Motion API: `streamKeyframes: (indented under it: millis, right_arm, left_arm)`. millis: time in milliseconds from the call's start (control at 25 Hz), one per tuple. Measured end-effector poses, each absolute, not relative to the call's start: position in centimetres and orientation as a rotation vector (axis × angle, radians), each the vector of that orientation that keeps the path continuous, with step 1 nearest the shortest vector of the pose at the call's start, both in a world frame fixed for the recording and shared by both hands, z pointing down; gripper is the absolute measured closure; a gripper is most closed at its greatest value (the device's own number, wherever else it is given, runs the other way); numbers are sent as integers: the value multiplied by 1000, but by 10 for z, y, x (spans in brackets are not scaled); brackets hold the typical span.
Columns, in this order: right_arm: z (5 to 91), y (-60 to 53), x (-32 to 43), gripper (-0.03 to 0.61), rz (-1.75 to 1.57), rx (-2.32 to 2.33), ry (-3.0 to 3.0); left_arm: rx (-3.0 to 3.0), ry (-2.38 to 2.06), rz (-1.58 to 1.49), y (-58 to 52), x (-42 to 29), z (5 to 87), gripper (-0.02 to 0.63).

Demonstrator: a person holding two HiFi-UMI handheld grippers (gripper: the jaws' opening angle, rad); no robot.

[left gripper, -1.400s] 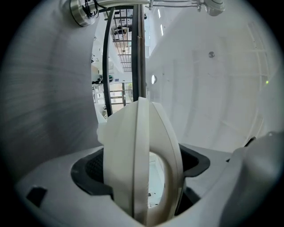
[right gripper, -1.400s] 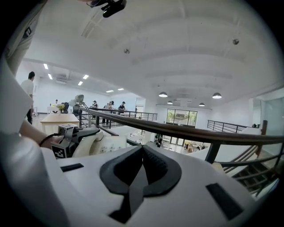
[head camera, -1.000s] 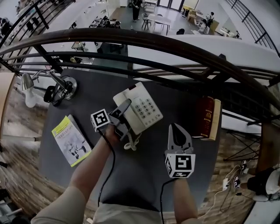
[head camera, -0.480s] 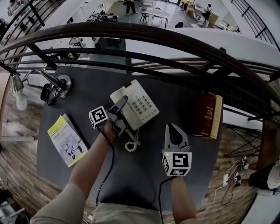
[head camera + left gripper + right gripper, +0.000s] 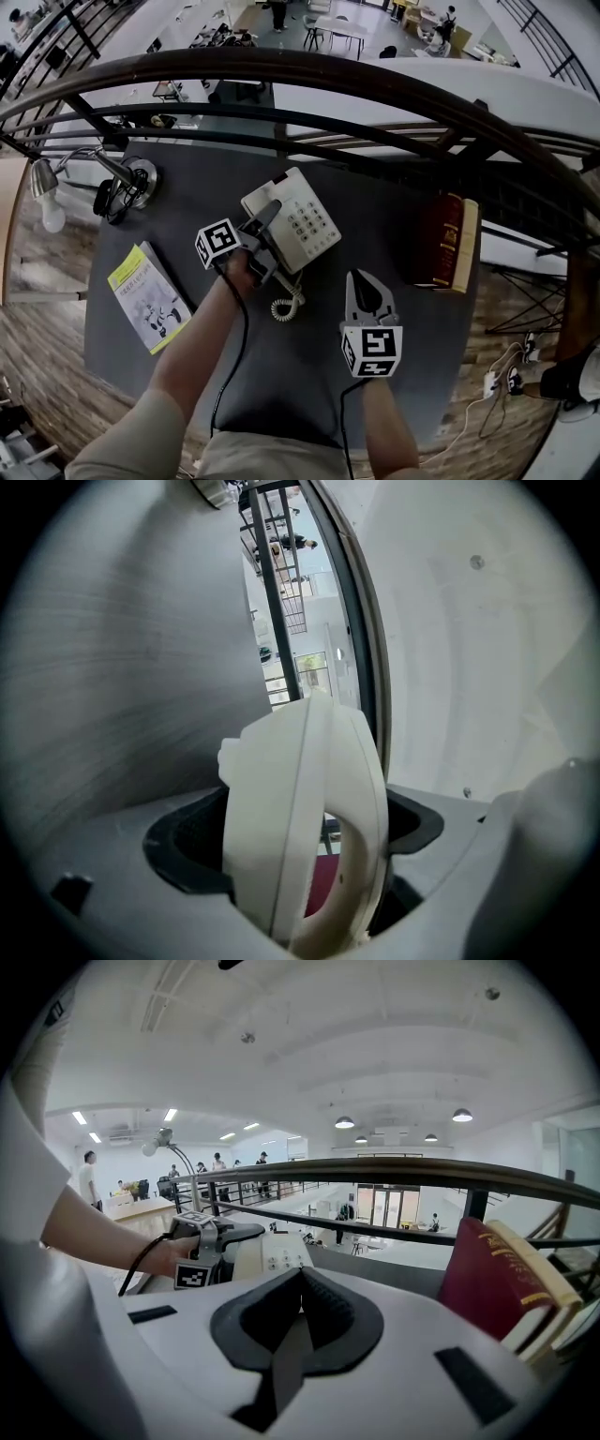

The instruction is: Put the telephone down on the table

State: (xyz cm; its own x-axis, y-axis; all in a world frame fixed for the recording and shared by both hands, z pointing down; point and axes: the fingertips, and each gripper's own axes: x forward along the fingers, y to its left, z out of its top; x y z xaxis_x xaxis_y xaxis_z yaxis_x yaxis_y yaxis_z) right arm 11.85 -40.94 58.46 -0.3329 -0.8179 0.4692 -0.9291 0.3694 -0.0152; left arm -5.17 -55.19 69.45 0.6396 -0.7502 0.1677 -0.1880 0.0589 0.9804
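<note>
A white push-button telephone point(image 5: 302, 223) sits on the dark grey table point(image 5: 309, 375). My left gripper point(image 5: 265, 225) lies along the phone's left edge, shut on the white handset point(image 5: 300, 808), which fills the gap between its jaws point(image 5: 305, 841). From above the gripper hides the handset, so whether it rests on the cradle is unclear. The coiled cord point(image 5: 286, 306) hangs out below the phone. My right gripper point(image 5: 362, 279) hovers right of the cord, shut and empty point(image 5: 295, 1283); it looks toward the telephone point(image 5: 272, 1258) and the left gripper point(image 5: 202, 1241).
A dark red book point(image 5: 446, 242) lies at the table's right edge, close by in the right gripper view point(image 5: 487, 1269). A yellow-green booklet point(image 5: 145, 296) lies at the left. A desk lamp point(image 5: 117, 183) stands at the back left corner. A curved railing point(image 5: 375, 89) runs behind the table.
My right gripper has drifted a little to the left, toward the cord. The left gripper still holds the handset at the phone's left edge, nearly unmoved.
</note>
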Motion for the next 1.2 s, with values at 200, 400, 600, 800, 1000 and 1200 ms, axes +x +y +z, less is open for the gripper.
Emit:
streamKeyframes:
  millis: [200,400,600,800,1000,1200]
  right_arm:
    - [587,-398,121,575,434,1521,-2247]
    - [586,-388,125,575,452,1514,-2244]
    - [584,-382,124,575,417,1467,-2246]
    - [577,-372,123,575,403,1450,-2257]
    - [578,-356,120,575,424,1445,-2244]
    - [569,-340,119,575,425,1454,-2242]
  left_arm:
    - [1450,-923,-409,-549,-56,700,156]
    - [1436,-1004,-297,-547,-53,704,156]
    - [1371,-1112,-224,-542,-60,712,155]
    - [1348,-1217,-40,-529,-65,717,155]
    - [1357,-1348,32,-528,-86,693,155]
    - [1370,-1327,-42,-514,-94,660,155]
